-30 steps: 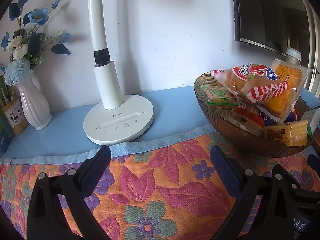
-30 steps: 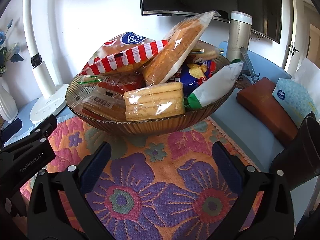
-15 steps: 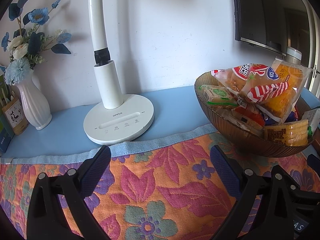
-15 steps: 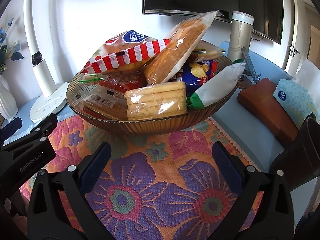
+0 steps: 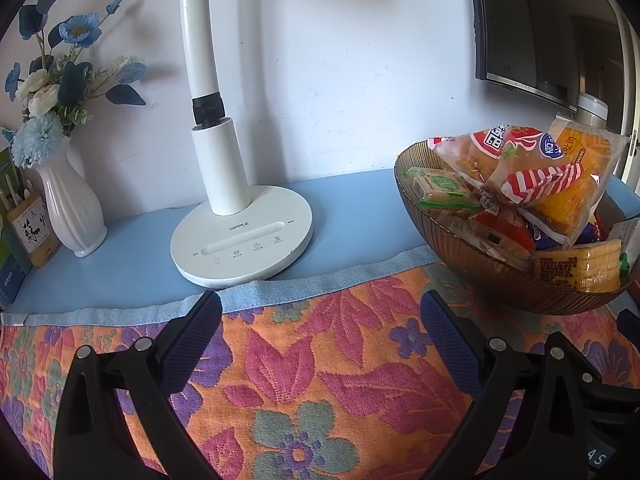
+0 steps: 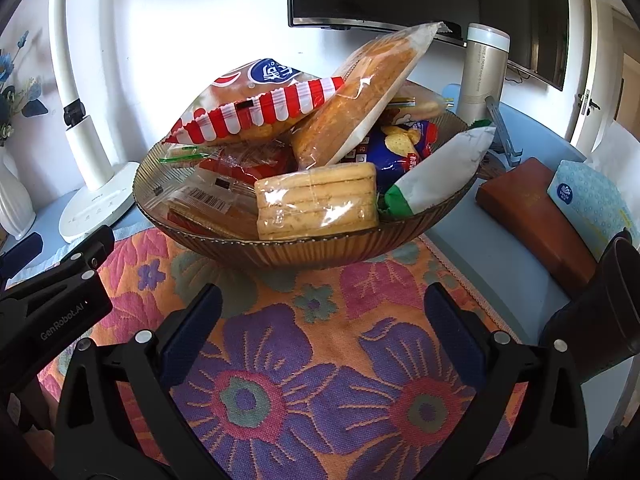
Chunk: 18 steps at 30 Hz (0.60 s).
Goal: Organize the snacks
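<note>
A: Left wrist view?
B: The left tool (image 5: 320,312) hangs empty, jaws wide apart, over the floral cloth (image 5: 320,360). The snack bowl (image 5: 460,252) sits at two o'clock, the lamp (image 5: 240,236) at eleven.
A: Right wrist view?
B: The right tool (image 6: 320,308) is likewise spread and empty; the bowl (image 6: 280,252) is near at twelve o'clock, heaped with packets, a cracker pack (image 6: 316,200) frontmost.

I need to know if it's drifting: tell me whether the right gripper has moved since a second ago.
Barely. In the right wrist view the snack bowl sits slightly right of where it was, so the right gripper eased a touch leftward, open and empty.
</note>
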Each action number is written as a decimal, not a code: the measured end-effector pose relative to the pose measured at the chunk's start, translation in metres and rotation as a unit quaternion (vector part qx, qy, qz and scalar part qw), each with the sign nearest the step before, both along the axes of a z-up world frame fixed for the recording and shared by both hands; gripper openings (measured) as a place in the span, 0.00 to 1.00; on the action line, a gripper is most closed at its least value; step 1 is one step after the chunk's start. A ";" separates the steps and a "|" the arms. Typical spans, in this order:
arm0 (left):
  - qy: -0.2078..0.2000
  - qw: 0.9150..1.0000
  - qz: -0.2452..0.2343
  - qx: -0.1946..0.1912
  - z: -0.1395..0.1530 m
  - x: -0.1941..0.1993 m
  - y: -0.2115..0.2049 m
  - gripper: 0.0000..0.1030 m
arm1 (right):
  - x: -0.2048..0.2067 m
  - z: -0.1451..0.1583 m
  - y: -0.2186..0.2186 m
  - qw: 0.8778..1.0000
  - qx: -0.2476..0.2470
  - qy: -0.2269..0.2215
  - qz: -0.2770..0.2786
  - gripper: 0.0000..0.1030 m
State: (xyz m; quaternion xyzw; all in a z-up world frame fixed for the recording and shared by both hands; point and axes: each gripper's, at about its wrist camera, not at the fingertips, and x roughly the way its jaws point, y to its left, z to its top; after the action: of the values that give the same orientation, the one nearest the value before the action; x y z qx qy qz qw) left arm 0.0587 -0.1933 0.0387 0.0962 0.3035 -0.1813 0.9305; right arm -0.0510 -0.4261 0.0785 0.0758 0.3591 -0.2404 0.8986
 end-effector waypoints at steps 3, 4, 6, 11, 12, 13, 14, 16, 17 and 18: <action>0.000 1.000 0.000 0.000 0.000 0.000 0.000 0.95 | 0.000 0.000 0.000 1.000 0.000 0.000 0.000 0.97; -0.001 1.000 0.000 0.001 0.000 0.000 0.001 0.95 | 0.000 0.000 0.000 1.000 0.000 0.000 0.000 0.97; -0.001 1.000 -0.001 0.001 0.000 -0.001 0.000 0.95 | 0.000 0.000 0.000 1.000 0.000 0.000 0.000 0.97; -0.001 1.000 -0.001 0.002 0.000 -0.001 0.000 0.95 | 0.000 0.000 0.000 1.000 0.000 0.000 0.000 0.97; -0.001 1.000 -0.001 0.002 0.000 -0.001 0.000 0.95 | 0.000 0.000 0.000 1.000 0.000 0.000 0.000 0.97; -0.002 1.000 -0.001 0.002 0.000 -0.001 0.000 0.95 | 0.000 0.000 0.000 1.000 0.000 0.000 0.000 0.97; -0.002 1.000 -0.001 0.002 0.000 -0.001 0.000 0.95 | 0.000 0.000 0.000 1.000 0.000 0.000 0.000 0.97; -0.002 1.000 -0.001 0.001 0.000 -0.001 0.000 0.95 | 0.000 0.000 0.000 1.000 0.000 0.000 0.000 0.97; -0.001 1.000 0.000 0.001 0.000 -0.002 0.000 0.95 | 0.000 0.000 0.000 1.000 0.000 0.000 0.000 0.97; -0.001 1.000 0.000 0.000 0.000 -0.002 0.000 0.95 | 0.000 0.000 0.000 1.000 0.000 0.000 0.000 0.97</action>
State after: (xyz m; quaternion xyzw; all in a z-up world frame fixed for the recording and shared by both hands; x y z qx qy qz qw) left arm 0.0572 -0.1930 0.0391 0.0962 0.3028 -0.1817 0.9306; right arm -0.0508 -0.4261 0.0785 0.0759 0.3594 -0.2404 0.8985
